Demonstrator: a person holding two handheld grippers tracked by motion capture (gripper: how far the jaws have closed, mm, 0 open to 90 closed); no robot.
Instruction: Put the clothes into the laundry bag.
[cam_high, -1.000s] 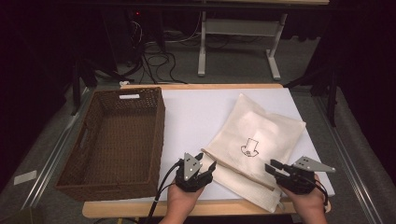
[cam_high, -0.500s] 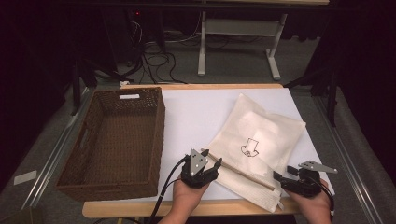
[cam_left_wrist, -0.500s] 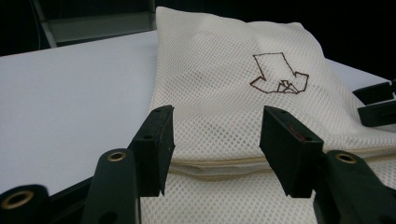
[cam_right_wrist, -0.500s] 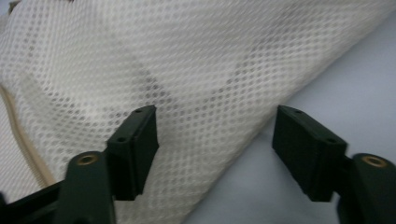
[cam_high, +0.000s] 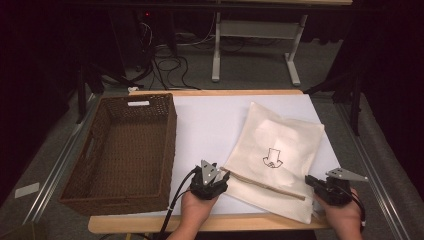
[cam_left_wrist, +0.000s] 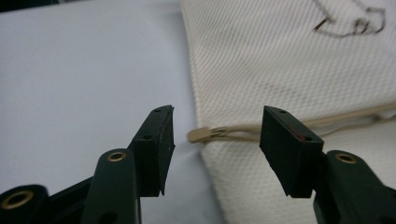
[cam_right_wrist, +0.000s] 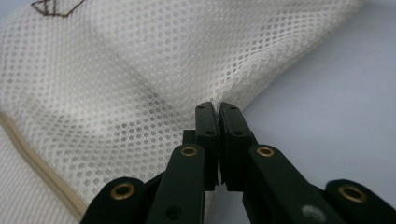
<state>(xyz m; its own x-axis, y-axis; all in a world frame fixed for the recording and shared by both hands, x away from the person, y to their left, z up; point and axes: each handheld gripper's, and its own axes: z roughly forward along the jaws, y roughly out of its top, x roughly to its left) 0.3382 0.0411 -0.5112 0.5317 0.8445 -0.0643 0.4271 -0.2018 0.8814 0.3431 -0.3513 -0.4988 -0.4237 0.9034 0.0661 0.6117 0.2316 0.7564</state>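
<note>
Cream mesh bag (cam_high: 275, 160) bears a dark printed emblem (cam_high: 273, 157), no readable words.

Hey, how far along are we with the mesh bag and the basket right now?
Early. Done: the right gripper has just closed and pinches the mesh bag at its edge. In hand: the left gripper stands open around the zipper pull, not gripping. Left: the bag lies flat on the table; the wicker basket has nothing inside.

A brown wicker basket (cam_high: 120, 150) stands empty at the white table's (cam_high: 210, 120) left side.
</note>
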